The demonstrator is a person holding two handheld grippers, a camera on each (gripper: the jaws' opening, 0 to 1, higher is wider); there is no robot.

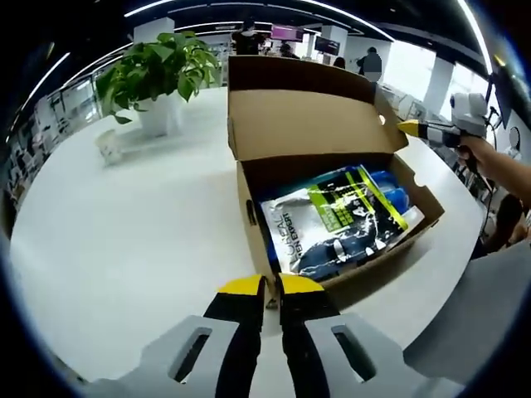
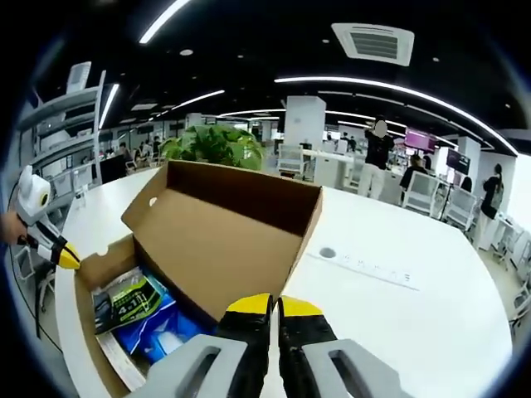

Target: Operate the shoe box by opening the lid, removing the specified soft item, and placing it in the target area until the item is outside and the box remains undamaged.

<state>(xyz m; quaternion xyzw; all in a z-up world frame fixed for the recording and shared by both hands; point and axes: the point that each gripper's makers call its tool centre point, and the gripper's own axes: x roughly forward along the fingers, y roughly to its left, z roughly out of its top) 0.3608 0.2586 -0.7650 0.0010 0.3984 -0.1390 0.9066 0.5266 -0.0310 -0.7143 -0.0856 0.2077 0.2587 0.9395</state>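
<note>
Now both closed: left gripper (image 1: 271, 286) at shoe box (image 1: 332, 124) corner, right gripper (image 2: 270, 305) behind lid (image 2: 216, 240).

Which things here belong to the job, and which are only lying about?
For the job:
- cardboard shoe box, lid open
- soft plastic packet inside it
- left gripper
- right gripper

Lying about:
- potted plant
- white table

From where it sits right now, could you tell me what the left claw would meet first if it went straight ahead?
Most likely the near wall of the open shoe box: the left claw, jaws together, already sits at its lower corner. Beyond that wall lies the soft packet inside; depth is hard to judge.
</note>
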